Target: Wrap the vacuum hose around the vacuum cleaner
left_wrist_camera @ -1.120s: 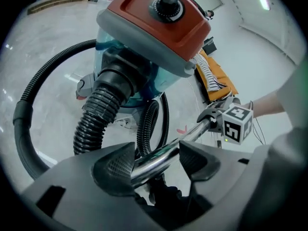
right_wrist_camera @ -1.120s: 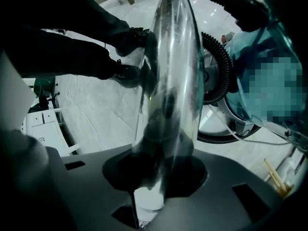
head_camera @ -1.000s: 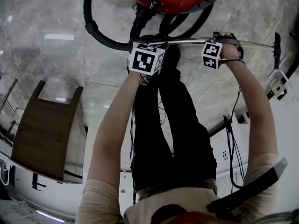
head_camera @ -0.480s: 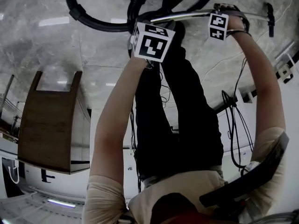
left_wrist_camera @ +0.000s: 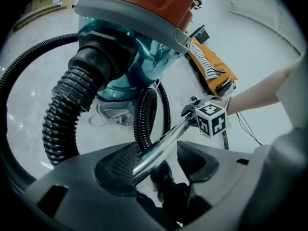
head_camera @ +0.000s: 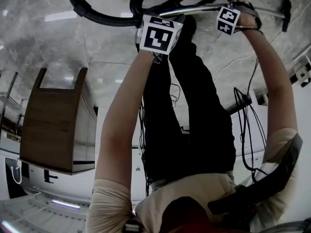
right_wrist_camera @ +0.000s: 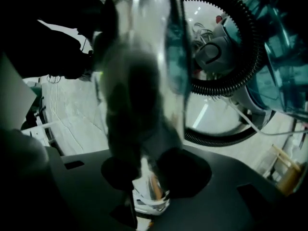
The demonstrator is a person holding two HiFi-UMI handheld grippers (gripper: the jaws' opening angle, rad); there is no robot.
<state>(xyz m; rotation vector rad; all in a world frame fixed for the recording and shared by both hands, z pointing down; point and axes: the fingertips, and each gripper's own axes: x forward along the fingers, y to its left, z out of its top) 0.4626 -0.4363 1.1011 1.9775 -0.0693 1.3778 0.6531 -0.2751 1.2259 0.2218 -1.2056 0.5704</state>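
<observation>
Half done at best, reckon. Clamping the metal tube (left_wrist_camera: 163,146) with left gripper (left_wrist_camera: 154,166) and right gripper (right_wrist_camera: 144,177) beside the vacuum cleaner (left_wrist_camera: 139,13); gotta wind the loose-looping hose (left_wrist_camera: 62,109) round it yet.

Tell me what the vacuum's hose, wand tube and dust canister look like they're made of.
Hose: probably flexible black plastic, dull, with close ribs and an easy bend.
Wand tube: likely polished metal, given its mirror-bright reflections.
Dust canister: glossy teal plastic, apparently translucent.
</observation>
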